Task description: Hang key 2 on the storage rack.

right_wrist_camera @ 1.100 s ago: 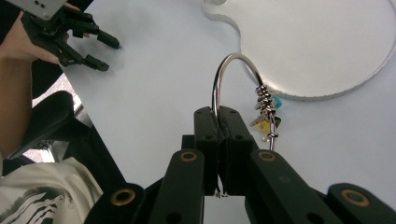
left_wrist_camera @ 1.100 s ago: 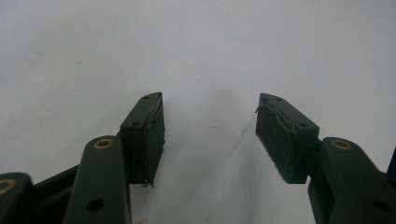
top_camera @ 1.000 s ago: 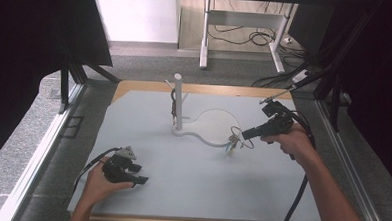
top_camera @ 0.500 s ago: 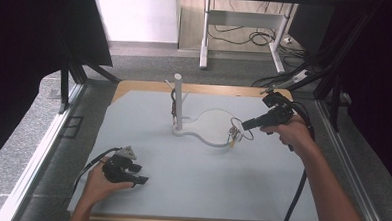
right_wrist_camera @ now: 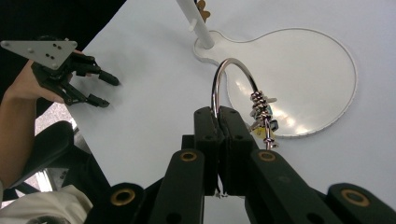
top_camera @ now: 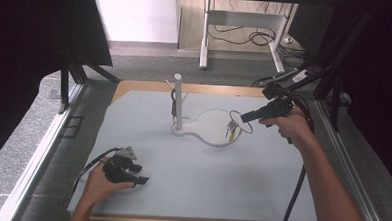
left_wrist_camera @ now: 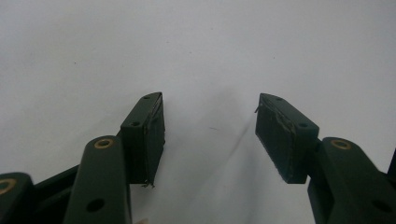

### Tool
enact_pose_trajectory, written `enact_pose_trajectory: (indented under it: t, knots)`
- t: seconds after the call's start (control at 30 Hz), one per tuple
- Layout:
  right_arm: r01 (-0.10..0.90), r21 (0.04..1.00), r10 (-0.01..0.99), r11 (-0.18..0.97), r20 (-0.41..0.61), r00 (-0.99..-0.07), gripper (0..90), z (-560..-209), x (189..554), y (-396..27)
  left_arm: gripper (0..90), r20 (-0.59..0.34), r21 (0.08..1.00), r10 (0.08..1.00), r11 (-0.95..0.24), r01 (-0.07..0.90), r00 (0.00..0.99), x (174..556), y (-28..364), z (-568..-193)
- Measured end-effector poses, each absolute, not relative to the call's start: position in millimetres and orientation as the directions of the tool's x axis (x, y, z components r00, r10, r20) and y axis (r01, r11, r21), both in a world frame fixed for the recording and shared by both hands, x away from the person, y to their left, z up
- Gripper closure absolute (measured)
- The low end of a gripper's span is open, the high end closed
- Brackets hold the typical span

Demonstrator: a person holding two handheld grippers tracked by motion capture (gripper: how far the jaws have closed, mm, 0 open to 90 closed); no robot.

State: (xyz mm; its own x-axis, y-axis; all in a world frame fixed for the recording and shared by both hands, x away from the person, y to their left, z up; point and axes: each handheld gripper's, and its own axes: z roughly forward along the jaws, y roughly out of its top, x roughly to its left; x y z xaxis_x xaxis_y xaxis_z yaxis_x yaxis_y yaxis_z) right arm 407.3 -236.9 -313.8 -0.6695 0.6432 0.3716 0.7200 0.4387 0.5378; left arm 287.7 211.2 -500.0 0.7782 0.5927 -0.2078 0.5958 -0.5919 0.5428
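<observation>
My right gripper (top_camera: pixel 244 115) (right_wrist_camera: pixel 218 113) is shut on a silver key ring (right_wrist_camera: pixel 229 70), held in the air over the round white dish (top_camera: pixel 214 136) (right_wrist_camera: pixel 303 70). A small bunch of keys (top_camera: pixel 231 127) (right_wrist_camera: pixel 262 116) hangs from the ring. The dish joins a white stand with an upright post (top_camera: pixel 177 100) (right_wrist_camera: pixel 197 24) whose pegs carry a dark hanging item (top_camera: pixel 173 107). My left gripper (top_camera: pixel 139 173) (left_wrist_camera: pixel 210 135) rests on the pale table mat at the near left, open, with nothing between its pads.
The pale mat (top_camera: pixel 241 182) covers the table inside a metal frame (top_camera: pixel 42 149). Black curtains hang on both sides. A desk frame and cables (top_camera: pixel 247 37) stand on the floor beyond the far edge.
My right gripper has risen a little with the key ring, and the keys hang higher above the dish. The left gripper has stayed put.
</observation>
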Motion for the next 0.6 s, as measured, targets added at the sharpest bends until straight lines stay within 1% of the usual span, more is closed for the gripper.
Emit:
enact_pose_trajectory:
  t: [0.6]
  knots:
    - [0.74,0.511,0.659,0.438,0.377,-0.651,87.5,-311.3,419.7,-237.0,42.6,-0.209,0.544,0.591,-0.591,0.595,0.779,287.9,211.2,-500.2]
